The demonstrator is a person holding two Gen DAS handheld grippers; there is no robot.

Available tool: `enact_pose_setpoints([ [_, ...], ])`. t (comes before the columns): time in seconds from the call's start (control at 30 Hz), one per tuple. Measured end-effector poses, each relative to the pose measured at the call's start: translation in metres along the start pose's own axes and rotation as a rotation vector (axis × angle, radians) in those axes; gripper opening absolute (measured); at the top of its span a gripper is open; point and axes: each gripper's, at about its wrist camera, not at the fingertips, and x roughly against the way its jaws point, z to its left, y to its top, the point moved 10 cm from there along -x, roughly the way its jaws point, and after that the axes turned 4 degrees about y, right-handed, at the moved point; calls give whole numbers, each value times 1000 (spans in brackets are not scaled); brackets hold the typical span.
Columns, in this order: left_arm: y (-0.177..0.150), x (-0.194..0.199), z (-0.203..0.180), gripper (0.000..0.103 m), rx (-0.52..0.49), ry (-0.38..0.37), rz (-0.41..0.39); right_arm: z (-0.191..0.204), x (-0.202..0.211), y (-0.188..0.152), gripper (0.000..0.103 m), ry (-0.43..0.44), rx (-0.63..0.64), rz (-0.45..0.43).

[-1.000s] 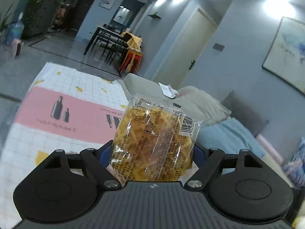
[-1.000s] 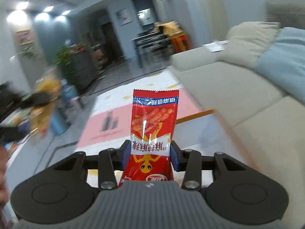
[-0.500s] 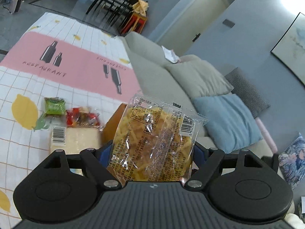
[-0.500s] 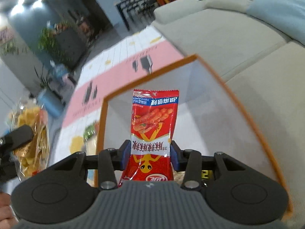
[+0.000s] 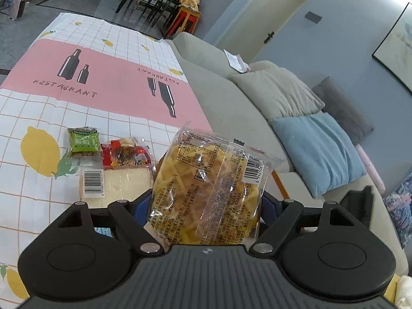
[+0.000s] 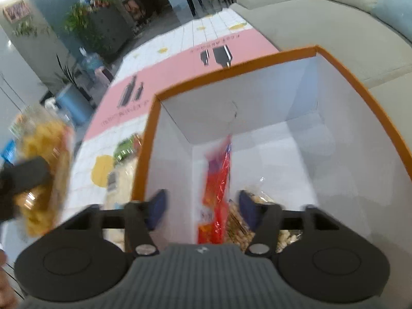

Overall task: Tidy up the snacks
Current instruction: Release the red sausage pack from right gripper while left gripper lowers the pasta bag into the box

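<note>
My left gripper [image 5: 206, 203] is shut on a clear packet of yellow chips [image 5: 213, 190], held upright above the table. That same chip packet [image 6: 43, 164] shows blurred at the left of the right wrist view. My right gripper [image 6: 200, 206] hangs over the orange-rimmed white box [image 6: 257, 59], its jaws opening. A red snack packet [image 6: 217, 188] is blurred between the parted pads, touching neither, and drops into the box. A clear bag of pale snacks [image 6: 260, 219] lies on the box floor.
On the lemon-and-pink tablecloth [image 5: 38, 103] lie a green packet [image 5: 83, 141], a red packet [image 5: 125, 153] and a pale barcoded pack [image 5: 113, 182]. A beige sofa [image 5: 226, 82] with cushions runs along the right. The box's orange edge [image 5: 279, 182] peeks behind the chips.
Both grippers have sunk and tipped downward toward the table. The right gripper came over the box and its jaws spread, releasing the red packet. The left still grips the chips.
</note>
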Motion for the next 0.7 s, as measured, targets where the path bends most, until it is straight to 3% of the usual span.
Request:
enact_pose_setpoints([
  [0.1,-1,1,-4,94,-17,8,3,-8,19,4,77,-6,-32,-48],
  [0.27,-8,2,-19,94,-17,11,22,-34,63,12,77,-89,-65,-110],
  [0.5,-29,-6,-59,94,-94,68,66,-54,119,1,76,-110,-32,-74],
  [0.7,-48,-29,-95,94,-100,81,113,-52,135,-19,76,-115,67,-20],
])
